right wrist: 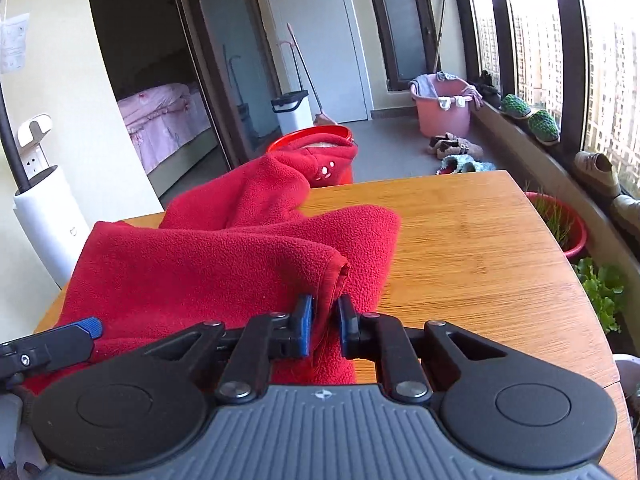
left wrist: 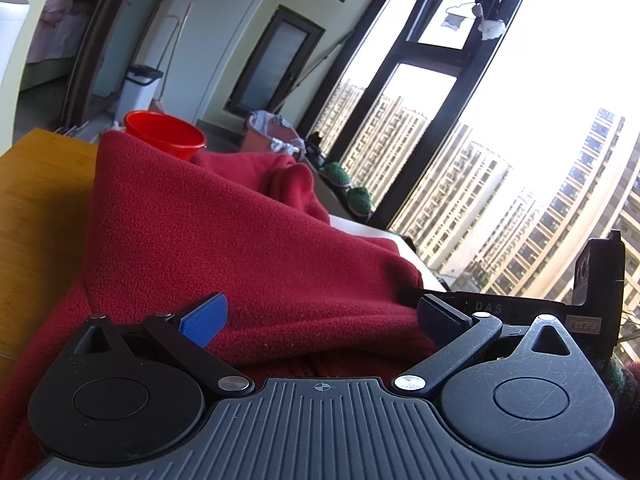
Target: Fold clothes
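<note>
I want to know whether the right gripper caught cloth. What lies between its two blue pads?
A bunched fold of the red fleece garment sits pinched in the right gripper, seen in the right wrist view.

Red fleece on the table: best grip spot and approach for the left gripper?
Probably the near hem of the red fleece, left of the cuff the right gripper already pinches. The left gripper stands open with fleece between its fingers; come in low from the near table edge, since the hem lies flat there, while further back the fleece bunches.
</note>
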Action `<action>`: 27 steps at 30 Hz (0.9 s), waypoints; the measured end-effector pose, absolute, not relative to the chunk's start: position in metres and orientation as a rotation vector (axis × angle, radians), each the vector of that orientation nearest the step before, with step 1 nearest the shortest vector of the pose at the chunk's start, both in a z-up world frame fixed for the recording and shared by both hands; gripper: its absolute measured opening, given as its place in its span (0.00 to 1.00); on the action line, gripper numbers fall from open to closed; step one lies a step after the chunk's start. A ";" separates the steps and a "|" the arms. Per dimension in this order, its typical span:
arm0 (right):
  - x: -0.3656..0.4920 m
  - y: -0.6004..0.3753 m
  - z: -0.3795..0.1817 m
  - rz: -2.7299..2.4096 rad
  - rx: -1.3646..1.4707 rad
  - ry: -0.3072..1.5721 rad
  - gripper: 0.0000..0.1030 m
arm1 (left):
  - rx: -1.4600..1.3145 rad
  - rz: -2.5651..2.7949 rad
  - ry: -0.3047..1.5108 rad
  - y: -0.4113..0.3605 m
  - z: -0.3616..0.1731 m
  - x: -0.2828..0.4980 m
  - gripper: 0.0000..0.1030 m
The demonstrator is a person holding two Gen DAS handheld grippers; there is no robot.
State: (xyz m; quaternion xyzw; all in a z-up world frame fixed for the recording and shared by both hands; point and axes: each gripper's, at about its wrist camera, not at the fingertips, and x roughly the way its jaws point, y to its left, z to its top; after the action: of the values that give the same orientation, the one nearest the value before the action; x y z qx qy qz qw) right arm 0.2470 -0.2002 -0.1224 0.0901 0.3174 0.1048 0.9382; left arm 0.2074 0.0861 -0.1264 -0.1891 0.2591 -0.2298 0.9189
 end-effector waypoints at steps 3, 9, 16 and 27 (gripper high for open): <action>0.246 -0.199 -0.117 0.204 0.164 0.643 0.13 | -0.391 -0.471 0.534 0.086 -0.127 0.208 1.00; 0.231 -0.185 -0.084 0.165 0.080 0.497 0.23 | -0.392 -0.466 0.537 0.087 -0.127 0.208 1.00; 0.242 -0.187 -0.088 0.377 0.331 0.568 0.27 | -0.380 -0.462 0.545 0.086 -0.128 0.207 1.00; 0.251 -0.199 -0.137 0.343 0.337 0.636 0.19 | -0.383 -0.344 0.442 0.119 -0.090 0.235 1.00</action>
State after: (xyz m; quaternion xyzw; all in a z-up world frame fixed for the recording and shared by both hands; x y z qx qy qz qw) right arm 0.2507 -0.1987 -0.1375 0.1641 0.3095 0.1672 0.9216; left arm 0.2352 0.1190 -0.0897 -0.1879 0.2167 -0.1689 0.9430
